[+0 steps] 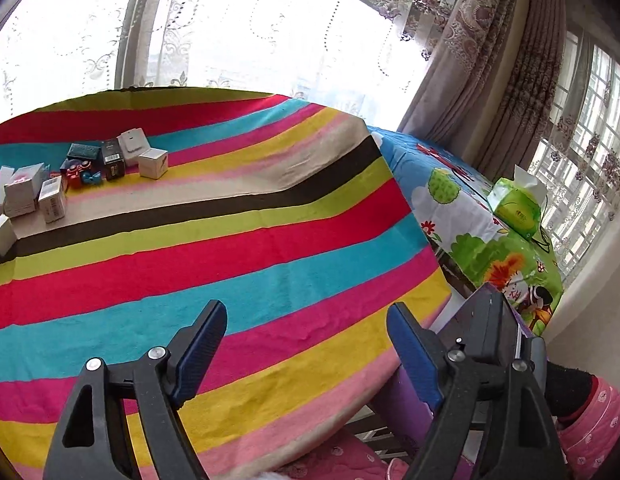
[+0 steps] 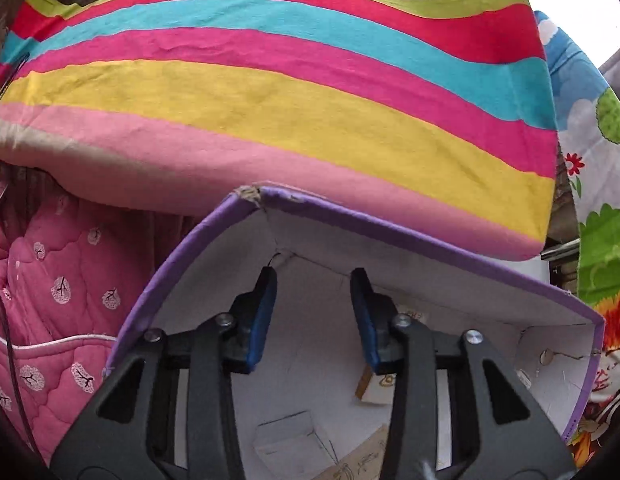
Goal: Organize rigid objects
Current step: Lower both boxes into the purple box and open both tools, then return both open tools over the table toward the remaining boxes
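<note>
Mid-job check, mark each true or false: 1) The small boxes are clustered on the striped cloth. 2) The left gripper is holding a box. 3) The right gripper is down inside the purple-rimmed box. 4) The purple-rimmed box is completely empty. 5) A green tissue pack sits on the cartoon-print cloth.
1) True. The small boxes sit grouped on the striped cloth.
2) False. The left gripper has its jaws apart with nothing between them, only cloth beyond.
3) True. The right gripper reaches inside the purple-rimmed box.
4) False. A few flat items lie on its bottom.
5) True. The green tissue pack rests on the cartoon-print cloth.
</note>
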